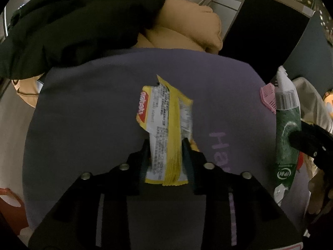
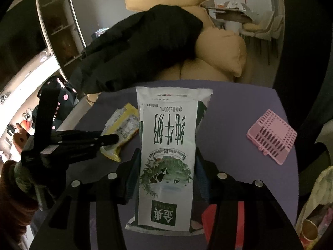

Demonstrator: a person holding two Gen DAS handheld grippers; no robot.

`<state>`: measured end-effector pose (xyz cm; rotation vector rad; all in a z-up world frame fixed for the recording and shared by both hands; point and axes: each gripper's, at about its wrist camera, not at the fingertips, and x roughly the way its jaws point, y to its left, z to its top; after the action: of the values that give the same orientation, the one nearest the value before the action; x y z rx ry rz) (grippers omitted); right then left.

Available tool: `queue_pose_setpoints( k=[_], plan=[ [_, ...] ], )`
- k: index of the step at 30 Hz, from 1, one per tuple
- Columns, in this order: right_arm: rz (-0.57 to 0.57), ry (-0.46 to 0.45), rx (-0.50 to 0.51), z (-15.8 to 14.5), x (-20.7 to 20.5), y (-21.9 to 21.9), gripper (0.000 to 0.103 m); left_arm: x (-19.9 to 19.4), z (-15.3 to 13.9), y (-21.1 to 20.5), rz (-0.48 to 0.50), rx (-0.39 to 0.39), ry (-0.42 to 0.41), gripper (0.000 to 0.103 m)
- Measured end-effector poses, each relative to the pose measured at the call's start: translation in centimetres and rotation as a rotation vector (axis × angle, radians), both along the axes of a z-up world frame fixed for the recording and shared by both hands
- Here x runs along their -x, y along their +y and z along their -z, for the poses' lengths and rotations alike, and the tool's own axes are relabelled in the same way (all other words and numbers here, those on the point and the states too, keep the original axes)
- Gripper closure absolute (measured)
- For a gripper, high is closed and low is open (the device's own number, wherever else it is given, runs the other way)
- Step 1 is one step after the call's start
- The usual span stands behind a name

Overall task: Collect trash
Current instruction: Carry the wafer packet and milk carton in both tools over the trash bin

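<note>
A torn yellow and white snack wrapper [image 1: 164, 112] sticks up between my left gripper's [image 1: 166, 145] fingers, which are shut on its lower half above the purple table [image 1: 83, 114]. A white and green milk pouch [image 2: 168, 125] stands lengthwise in my right gripper [image 2: 167, 158], whose pads press on both its sides. The right wrist view also shows the left gripper [image 2: 116, 139] at the left, clamped on the wrapper [image 2: 124, 125]. At the right edge of the left wrist view, the pouch [image 1: 288, 125] hangs upright in the right gripper [image 1: 292, 139].
A pink slotted plastic basket [image 2: 272, 137] lies on the right of the table [image 2: 239, 104]. A black garment [image 2: 141, 48] drapes over tan sofa cushions [image 2: 220, 48] behind it. A red object [image 2: 210, 214] lies under the right gripper. A pale bag [image 2: 318, 187] sits at the far right.
</note>
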<state>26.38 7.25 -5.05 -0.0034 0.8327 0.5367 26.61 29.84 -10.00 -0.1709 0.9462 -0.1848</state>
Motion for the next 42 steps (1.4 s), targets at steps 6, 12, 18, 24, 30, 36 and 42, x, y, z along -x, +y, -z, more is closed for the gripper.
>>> queue_pose_setpoints(
  k=[6, 12, 18, 24, 30, 36, 42],
  plan=[
    [-0.006, -0.027, -0.049, -1.7, 0.5, -1.8, 0.057, 2.4, -2.9, -0.9, -0.04, 0.025, -0.072, 0.078],
    [-0.033, -0.096, -0.078, -4.0, 2.0, -3.6, 0.057, 6.0, -6.5, -1.8, -0.095, 0.076, -0.164, 0.078],
    [-0.077, -0.1, -0.151, -5.4, 2.4, -5.4, 0.057, 8.2, -9.2, -2.6, -0.175, 0.113, -0.213, 0.078],
    [-0.082, -0.16, -0.126, -7.6, 4.0, -7.2, 0.057, 9.5, -11.5, -4.0, -0.162, 0.079, -0.234, 0.078],
    [-0.068, -0.234, -0.093, -10.2, 5.5, -9.5, 0.057, 10.0, -14.2, -6.5, -0.126, 0.086, -0.283, 0.078],
    [-0.012, -0.297, -0.073, -12.2, 6.9, -13.5, 0.057, 10.5, -15.6, -10.3, -0.066, 0.105, -0.313, 0.078],
    [0.06, -0.35, -0.064, -13.7, 8.5, -18.2, 0.057, 10.8, -17.2, -14.8, -0.003, 0.133, -0.344, 0.078]
  ],
)
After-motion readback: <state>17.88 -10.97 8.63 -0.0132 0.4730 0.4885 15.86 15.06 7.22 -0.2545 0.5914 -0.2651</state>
